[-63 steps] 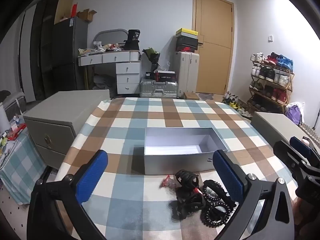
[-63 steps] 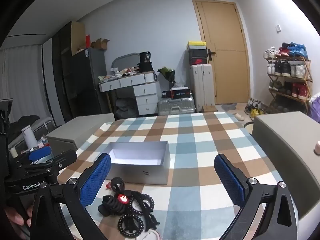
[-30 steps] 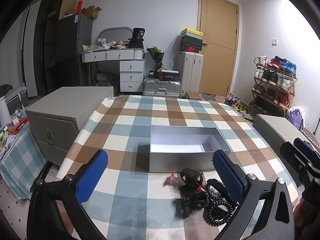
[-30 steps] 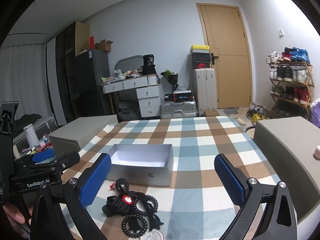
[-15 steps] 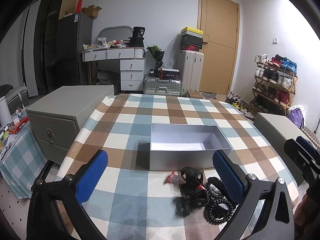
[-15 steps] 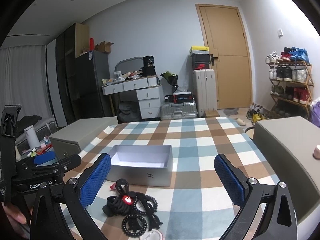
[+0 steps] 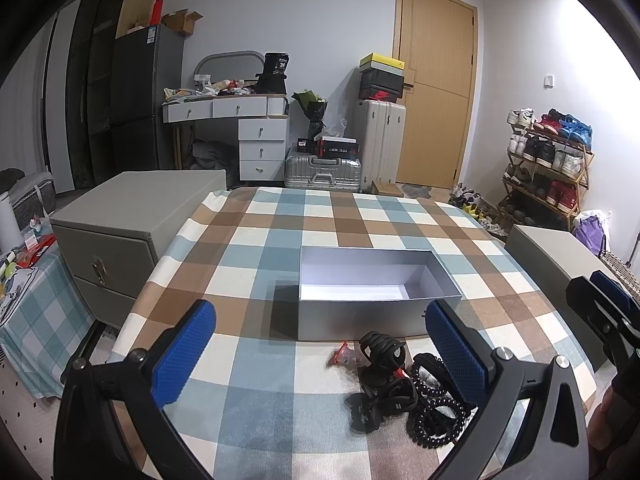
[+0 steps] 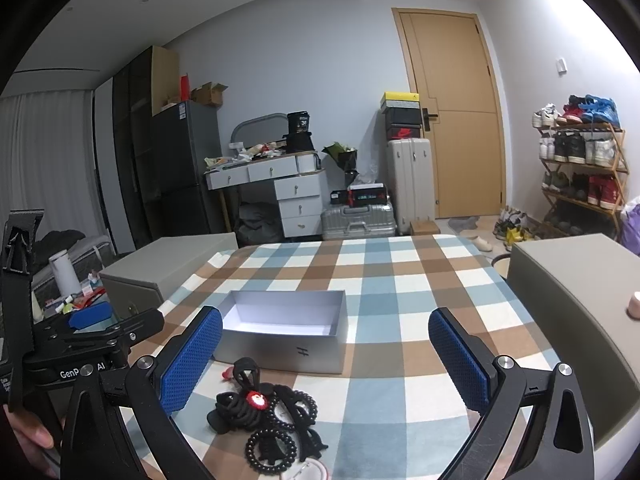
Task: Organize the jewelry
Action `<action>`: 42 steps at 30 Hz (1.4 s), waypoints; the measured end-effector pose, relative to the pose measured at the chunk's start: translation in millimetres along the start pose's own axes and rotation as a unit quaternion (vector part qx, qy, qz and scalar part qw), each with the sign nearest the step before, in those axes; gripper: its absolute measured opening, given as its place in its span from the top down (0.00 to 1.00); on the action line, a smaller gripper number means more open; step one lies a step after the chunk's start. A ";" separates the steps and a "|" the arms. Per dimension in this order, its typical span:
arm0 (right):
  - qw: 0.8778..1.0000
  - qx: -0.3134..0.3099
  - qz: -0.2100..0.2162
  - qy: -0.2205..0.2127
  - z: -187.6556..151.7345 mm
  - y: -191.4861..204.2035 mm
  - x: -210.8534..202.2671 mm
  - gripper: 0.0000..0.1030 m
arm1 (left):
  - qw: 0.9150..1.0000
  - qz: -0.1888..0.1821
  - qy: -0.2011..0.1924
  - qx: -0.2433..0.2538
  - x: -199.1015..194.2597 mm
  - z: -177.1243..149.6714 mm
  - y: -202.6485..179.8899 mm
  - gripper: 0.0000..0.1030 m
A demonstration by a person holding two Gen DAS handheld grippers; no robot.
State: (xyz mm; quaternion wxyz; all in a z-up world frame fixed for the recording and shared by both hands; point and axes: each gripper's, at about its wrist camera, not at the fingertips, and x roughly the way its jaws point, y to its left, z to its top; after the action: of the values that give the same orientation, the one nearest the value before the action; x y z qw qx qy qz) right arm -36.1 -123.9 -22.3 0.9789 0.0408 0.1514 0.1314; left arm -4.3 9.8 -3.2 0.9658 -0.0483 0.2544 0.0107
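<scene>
While both hand-held grippers stay spread wide, box and jewelry remain unmoved.

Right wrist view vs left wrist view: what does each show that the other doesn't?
Only the right wrist view: the pale ring-shaped piece at the near edge of the jewelry pile, and the left gripper from the side.

Only the left wrist view: the right gripper at the frame's right edge.

Both: the open silver rectangular box, nothing visible inside it, and the pile of black beaded jewelry lying in front of it on the checkered tablecloth.
</scene>
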 end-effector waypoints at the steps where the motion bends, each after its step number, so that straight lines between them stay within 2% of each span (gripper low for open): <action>1: 1.000 0.000 0.000 0.000 -0.1 0.1 0.0 0.00 | 1.000 0.000 0.000 0.001 -0.1 0.0 -0.3 0.01; 16: 1.000 -0.001 0.004 0.006 -0.6 1.9 3.0 0.00 | 1.000 -0.007 0.007 -0.001 0.6 -3.2 1.3 0.01; 24: 1.000 0.002 0.005 0.010 -3.8 0.6 4.4 0.00 | 0.999 -0.028 0.028 0.002 6.3 -8.0 -2.0 0.01; 31: 0.999 0.018 0.002 0.027 -12.4 -10.1 11.1 0.00 | 0.994 -0.068 0.088 0.004 26.6 -22.6 -7.9 0.01; 42: 0.997 0.032 -0.015 0.063 -32.7 -28.1 22.7 0.00 | 0.980 -0.123 0.155 0.013 42.0 -41.7 -20.6 0.01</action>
State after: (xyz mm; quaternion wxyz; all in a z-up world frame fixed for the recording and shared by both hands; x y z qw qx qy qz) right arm -18.3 -143.6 -63.2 0.9675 0.0618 0.2171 0.1143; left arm 12.8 -15.0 -58.1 0.9094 -0.0676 0.3928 -0.1187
